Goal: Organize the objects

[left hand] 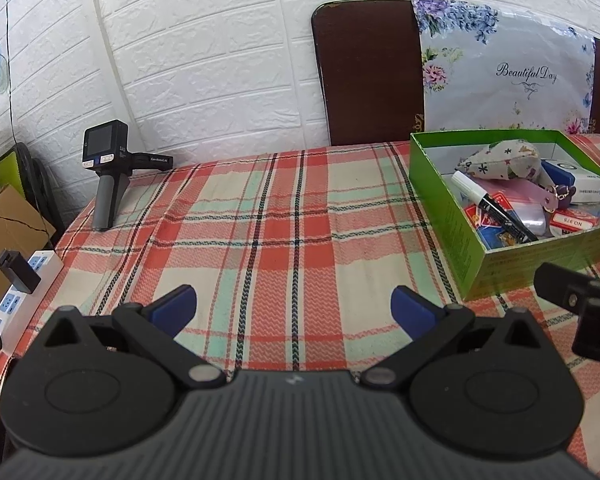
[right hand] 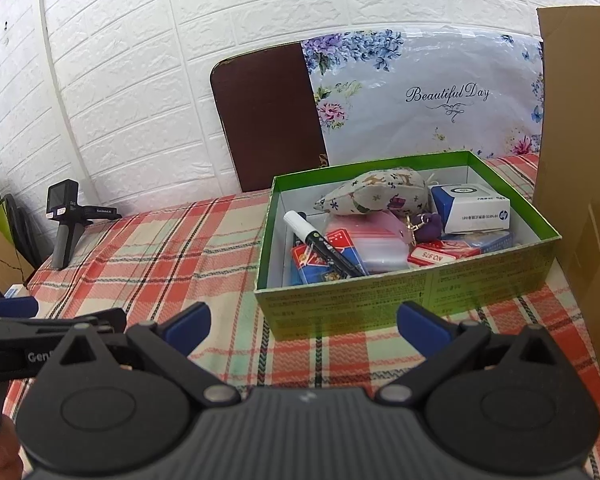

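Observation:
A green box (right hand: 380, 300) (left hand: 512, 264) stands on the plaid tablecloth. Inside it lie a patterned fabric pouch (right hand: 374, 196) (left hand: 500, 162), a black-and-white marker (right hand: 320, 242) (left hand: 488, 204), a blue-and-white carton (right hand: 476, 210) (left hand: 576, 184), red card packs (right hand: 436, 256) (left hand: 572, 222), a clear bag and a purple keychain (right hand: 430, 226). My right gripper (right hand: 303, 326) hovers open just in front of the box's near wall, nothing between its fingers. My left gripper (left hand: 293, 307) hangs open over bare cloth left of the box.
A spare handheld gripper device (left hand: 108, 168) (right hand: 66, 220) stands at the table's far left corner. A power strip (left hand: 16, 300) lies off the left edge. A cardboard panel (right hand: 580, 160) rises right of the box. A brown board with floral plastic (left hand: 440, 72) leans on the wall.

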Demonstrator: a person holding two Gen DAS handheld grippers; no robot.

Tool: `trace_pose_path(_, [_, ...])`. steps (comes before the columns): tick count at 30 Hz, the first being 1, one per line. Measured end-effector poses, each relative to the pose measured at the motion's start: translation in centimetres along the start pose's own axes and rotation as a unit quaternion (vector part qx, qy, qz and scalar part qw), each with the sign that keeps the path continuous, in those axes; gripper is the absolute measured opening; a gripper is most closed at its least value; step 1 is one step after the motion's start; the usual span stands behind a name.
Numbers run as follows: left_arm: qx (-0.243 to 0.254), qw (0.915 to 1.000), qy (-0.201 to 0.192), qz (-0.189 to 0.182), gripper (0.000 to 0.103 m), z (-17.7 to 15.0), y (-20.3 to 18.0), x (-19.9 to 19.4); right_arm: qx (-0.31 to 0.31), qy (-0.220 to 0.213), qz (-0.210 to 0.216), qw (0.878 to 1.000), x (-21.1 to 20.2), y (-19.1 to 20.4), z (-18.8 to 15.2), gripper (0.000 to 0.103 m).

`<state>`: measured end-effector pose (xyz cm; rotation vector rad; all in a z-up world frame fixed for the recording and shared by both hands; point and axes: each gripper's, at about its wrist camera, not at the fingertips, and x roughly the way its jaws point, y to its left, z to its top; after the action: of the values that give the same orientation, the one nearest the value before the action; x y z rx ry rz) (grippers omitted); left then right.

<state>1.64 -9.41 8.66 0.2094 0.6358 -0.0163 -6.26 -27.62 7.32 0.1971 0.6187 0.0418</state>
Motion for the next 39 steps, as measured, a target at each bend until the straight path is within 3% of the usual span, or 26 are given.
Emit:
trace_pose_path(12, [0.001,0.9999,-0.012,0.001,0.103,0.10,-0.06,-0.49,0.004,-0.003,-0.001,1.000,-0.17,-0.62,0.01,0.103])
trace_pose_path(39, [0.007,1.0000,0.006,-0.003,0.103,-0.09,-0.69,-0.54,0.005,-0.003,0.005,1.000,-0.34,-0.76,-0.36,0.103])
